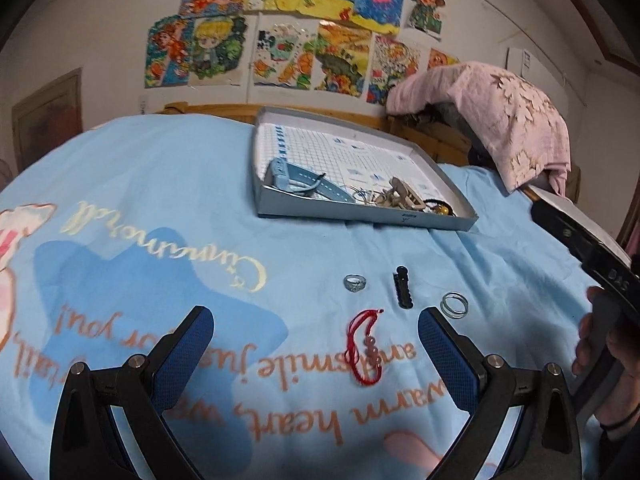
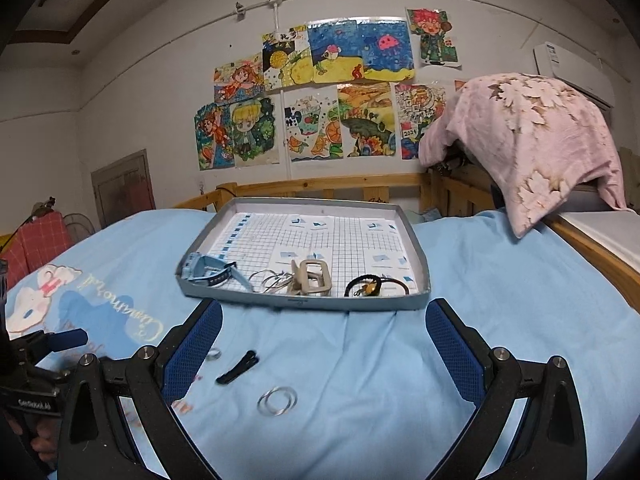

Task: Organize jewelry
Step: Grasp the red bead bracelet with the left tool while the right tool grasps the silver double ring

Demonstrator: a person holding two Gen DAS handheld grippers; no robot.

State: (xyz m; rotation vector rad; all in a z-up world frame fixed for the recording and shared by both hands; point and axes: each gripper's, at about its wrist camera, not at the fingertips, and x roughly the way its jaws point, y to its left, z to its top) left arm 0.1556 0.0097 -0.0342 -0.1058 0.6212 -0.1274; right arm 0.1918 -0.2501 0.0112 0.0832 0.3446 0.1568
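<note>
Four loose pieces of jewelry lie on the blue bedsheet (image 2: 500, 320), short of the grey tray (image 2: 422, 276).

Left hand-held gripper (image 1: 316, 330) and right hand-held gripper (image 2: 324, 322) both hover spread wide, holding nothing. Between the left fingers lies a red cord bracelet (image 1: 362, 346); beyond it a silver ring (image 1: 355, 282), a black hair clip (image 1: 402, 287) and what look like stacked silver rings (image 2: 277, 400). Inside the tray sit a blue watch (image 2: 210, 270) and a beige claw clip (image 2: 310, 278).

Grey shallow tray (image 2: 304, 302) lies flat, far centre; inside along near wall: blue watch (image 2: 210, 270), thin bangles (image 2: 272, 280), beige claw clip (image 2: 310, 278), black hair tie (image 2: 376, 286). Loose on sheet, nearer: silver ring (image 1: 355, 282), black hair clip (image 1: 402, 287), double silver rings (image 1: 454, 304), red cord bracelet (image 1: 366, 346).
</note>
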